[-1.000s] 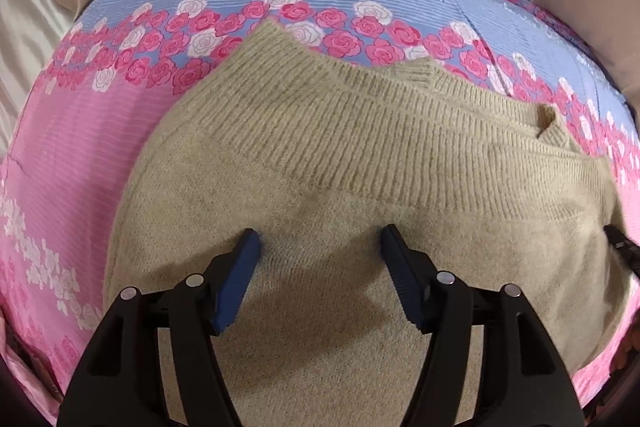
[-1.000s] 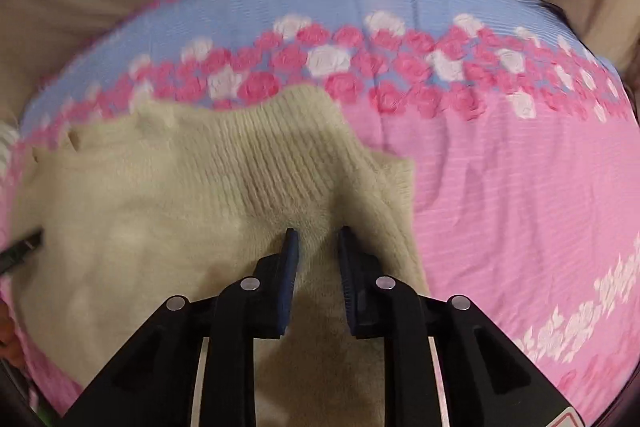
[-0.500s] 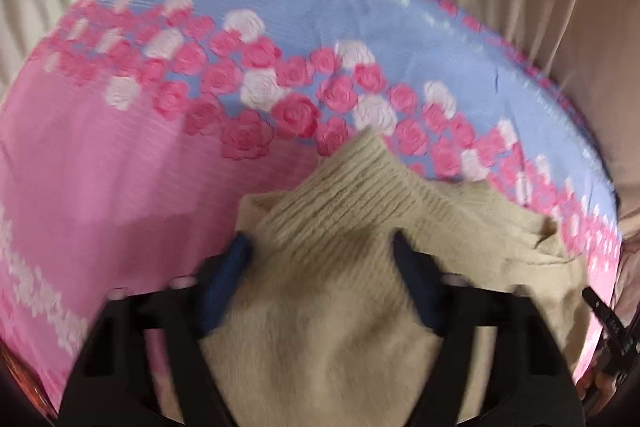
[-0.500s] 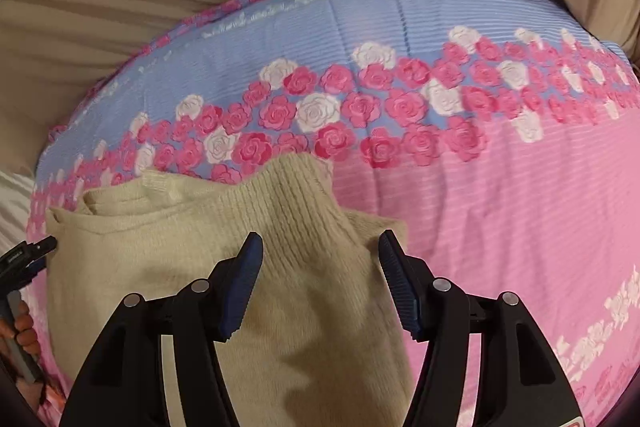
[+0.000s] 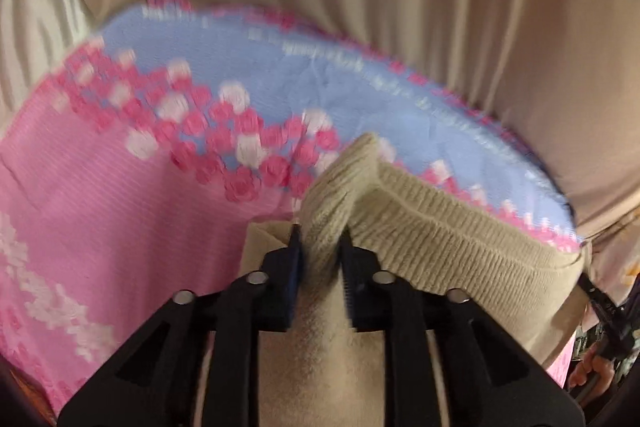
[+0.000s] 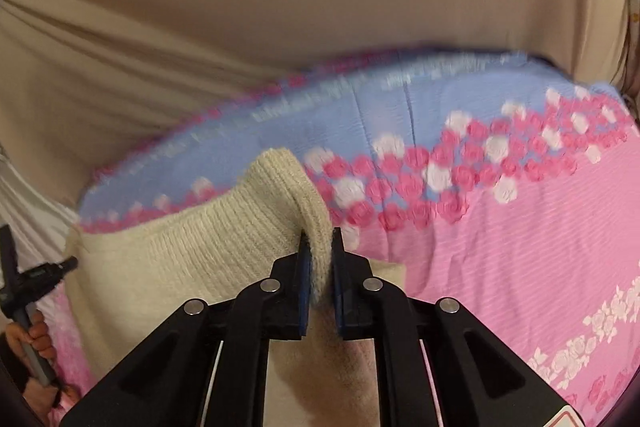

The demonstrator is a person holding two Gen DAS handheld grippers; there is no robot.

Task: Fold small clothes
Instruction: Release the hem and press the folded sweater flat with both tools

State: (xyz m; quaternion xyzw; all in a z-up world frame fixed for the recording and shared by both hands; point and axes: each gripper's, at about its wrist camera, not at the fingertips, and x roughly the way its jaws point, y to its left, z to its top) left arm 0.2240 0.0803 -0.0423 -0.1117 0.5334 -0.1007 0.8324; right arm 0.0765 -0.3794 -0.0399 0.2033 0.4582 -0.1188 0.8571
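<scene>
Pinching a bunched corner of the beige sweater (image 5: pixel 460 239), our left gripper (image 5: pixel 320 247) has its blue-padded jaws closed on the knit, with the ribbed edge running off to the right. Our right gripper (image 6: pixel 318 247) is likewise clamped on the sweater's other corner (image 6: pixel 224 239), its ribbed edge stretching away to the left. The sweater hangs between the two grippers, raised off the pink and blue rose-patterned bedsheet (image 5: pixel 100 207), which spreads beneath and beyond it (image 6: pixel 520 247). A beige curtain (image 5: pixel 360 7) hangs behind the bed. Both views are blurred.
</scene>
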